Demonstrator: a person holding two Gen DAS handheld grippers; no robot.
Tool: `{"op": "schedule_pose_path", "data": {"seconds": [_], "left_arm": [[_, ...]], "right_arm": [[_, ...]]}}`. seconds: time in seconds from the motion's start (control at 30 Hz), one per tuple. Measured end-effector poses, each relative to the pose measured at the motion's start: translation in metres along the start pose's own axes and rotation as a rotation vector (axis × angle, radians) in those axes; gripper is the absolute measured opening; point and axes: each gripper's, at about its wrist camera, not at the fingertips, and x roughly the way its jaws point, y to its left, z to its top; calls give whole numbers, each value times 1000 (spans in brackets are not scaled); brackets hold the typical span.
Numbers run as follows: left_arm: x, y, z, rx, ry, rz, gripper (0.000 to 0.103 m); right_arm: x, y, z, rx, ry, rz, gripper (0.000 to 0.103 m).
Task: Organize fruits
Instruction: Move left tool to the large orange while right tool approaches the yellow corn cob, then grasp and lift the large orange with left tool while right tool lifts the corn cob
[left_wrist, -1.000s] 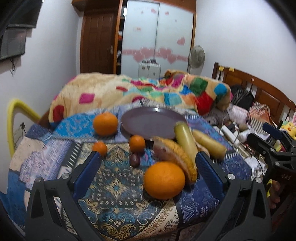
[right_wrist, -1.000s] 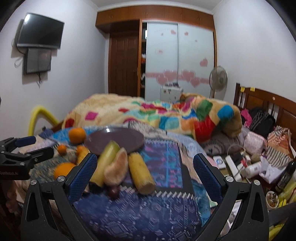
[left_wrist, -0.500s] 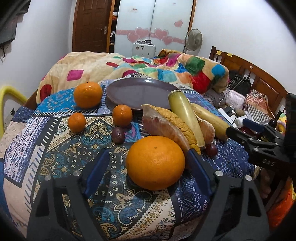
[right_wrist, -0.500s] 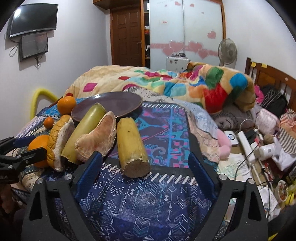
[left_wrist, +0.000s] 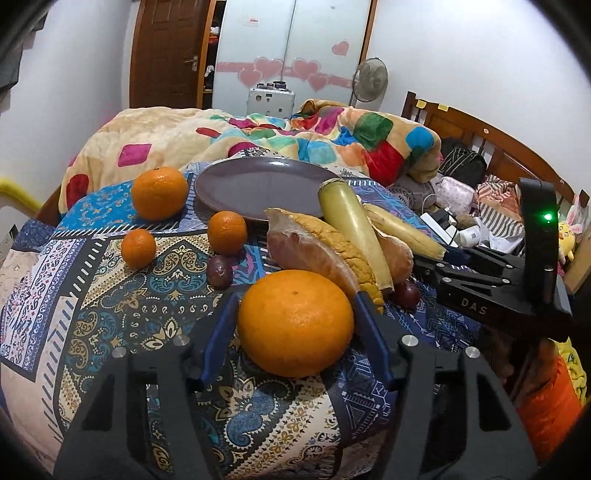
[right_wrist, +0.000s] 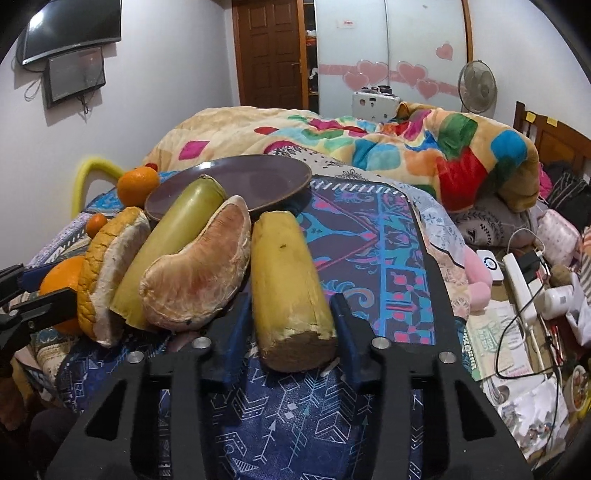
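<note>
My left gripper (left_wrist: 293, 325) has its blue pads against both sides of a large orange (left_wrist: 295, 322) that rests on the patterned cloth. My right gripper (right_wrist: 291, 321) has its pads against both sides of a yellow banana piece (right_wrist: 286, 275), also resting on the cloth. Behind lie two pomelo wedges (right_wrist: 201, 267), a green-yellow banana piece (left_wrist: 351, 236), three smaller oranges (left_wrist: 159, 192) and two dark passion fruits (left_wrist: 219, 271). A purple plate (left_wrist: 264, 184) sits empty beyond them.
A colourful blanket (left_wrist: 295, 136) is heaped behind the plate. A wooden headboard (left_wrist: 491, 147) and cluttered items with cables (right_wrist: 524, 280) lie to the right. A yellow chair back (right_wrist: 90, 173) stands at the left. The cloth drops off at the near edge.
Both grippers moved forward and narrowed: the left closed around the large orange, the right around the yellow banana piece. The fruits have not moved.
</note>
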Motion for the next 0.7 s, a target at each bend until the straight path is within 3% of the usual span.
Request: {"op": "schedule_pose_path", "data": {"seconds": [0.5, 0.7], "left_arm": [[-26, 35, -6, -42, 27, 116, 62], [-24, 43, -6, -49, 39, 115, 63]], "right_arm": [[-31, 4, -19, -21, 26, -13, 37], [-39, 6, -19, -44, 32, -24, 41]]}}
